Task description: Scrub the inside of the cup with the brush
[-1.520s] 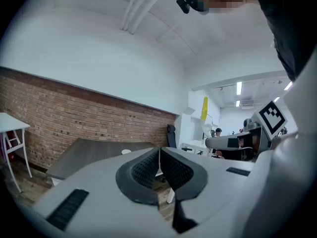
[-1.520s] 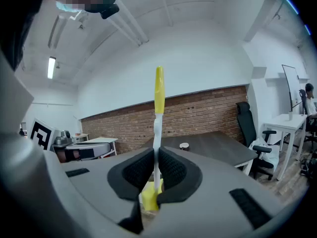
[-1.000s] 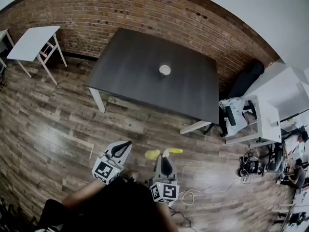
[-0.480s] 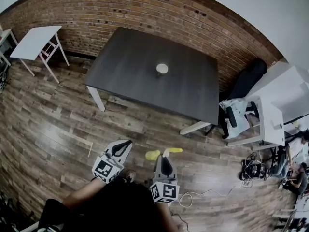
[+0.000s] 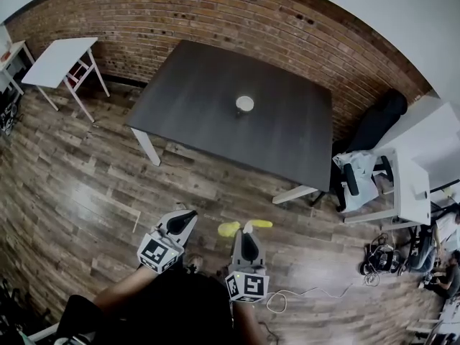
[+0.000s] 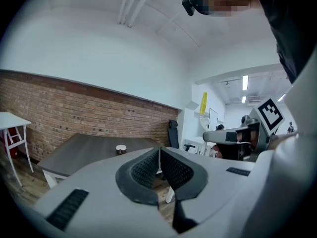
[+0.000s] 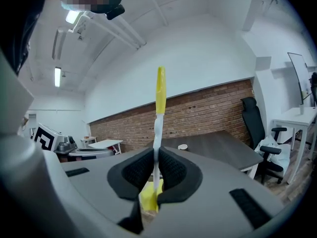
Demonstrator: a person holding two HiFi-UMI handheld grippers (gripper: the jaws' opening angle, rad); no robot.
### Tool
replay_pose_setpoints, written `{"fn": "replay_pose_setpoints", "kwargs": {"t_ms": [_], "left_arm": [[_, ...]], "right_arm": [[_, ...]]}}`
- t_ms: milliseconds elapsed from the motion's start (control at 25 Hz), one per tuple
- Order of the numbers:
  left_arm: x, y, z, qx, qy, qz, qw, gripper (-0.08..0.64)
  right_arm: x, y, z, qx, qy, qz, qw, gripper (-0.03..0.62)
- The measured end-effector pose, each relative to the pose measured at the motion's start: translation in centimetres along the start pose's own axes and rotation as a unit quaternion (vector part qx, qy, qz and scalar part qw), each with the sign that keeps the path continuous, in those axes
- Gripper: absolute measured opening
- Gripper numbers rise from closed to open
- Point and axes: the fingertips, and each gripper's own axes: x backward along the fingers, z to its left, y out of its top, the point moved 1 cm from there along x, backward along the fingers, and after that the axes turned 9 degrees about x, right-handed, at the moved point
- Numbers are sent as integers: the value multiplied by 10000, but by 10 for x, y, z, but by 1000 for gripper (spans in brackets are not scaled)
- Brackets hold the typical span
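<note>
A small white-rimmed cup (image 5: 244, 103) stands alone near the middle of the dark table (image 5: 194, 99), far ahead of both grippers. It shows small in the left gripper view (image 6: 120, 148) and the right gripper view (image 7: 183, 147). My left gripper (image 5: 188, 213) hangs over the wooden floor, its jaws shut with nothing between them (image 6: 159, 152). My right gripper (image 5: 244, 230) is beside it, shut on the thin white stem of a yellow brush (image 5: 244, 226). In the right gripper view the brush (image 7: 160, 93) stands upright, yellow tip up, yellow head below the pads (image 7: 171, 170).
A brick wall (image 5: 215, 13) runs behind the table. A small white table (image 5: 61, 60) stands at the far left. A black office chair (image 5: 374, 124) and a white desk (image 5: 402, 185) are on the right. A white cable (image 5: 302, 293) lies on the floor near my right side.
The room has slid a little in the head view, the white table and the chair shifting rightward. Both grippers keep their pose and grip; the brush stays clamped.
</note>
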Motion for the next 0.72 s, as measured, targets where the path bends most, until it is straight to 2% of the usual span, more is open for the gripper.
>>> {"fn": "replay_pose_setpoints", "kwargs": {"t_ms": [400, 720], "left_arm": [[-80, 11, 54, 142, -221, 76, 9996, 40], [-155, 39, 130, 221, -381, 268, 9987, 40]], "right_arm": [[-78, 0, -36, -82, -271, 151, 9995, 48], [-178, 12, -61, -100, -474, 227, 9986, 48]]}}
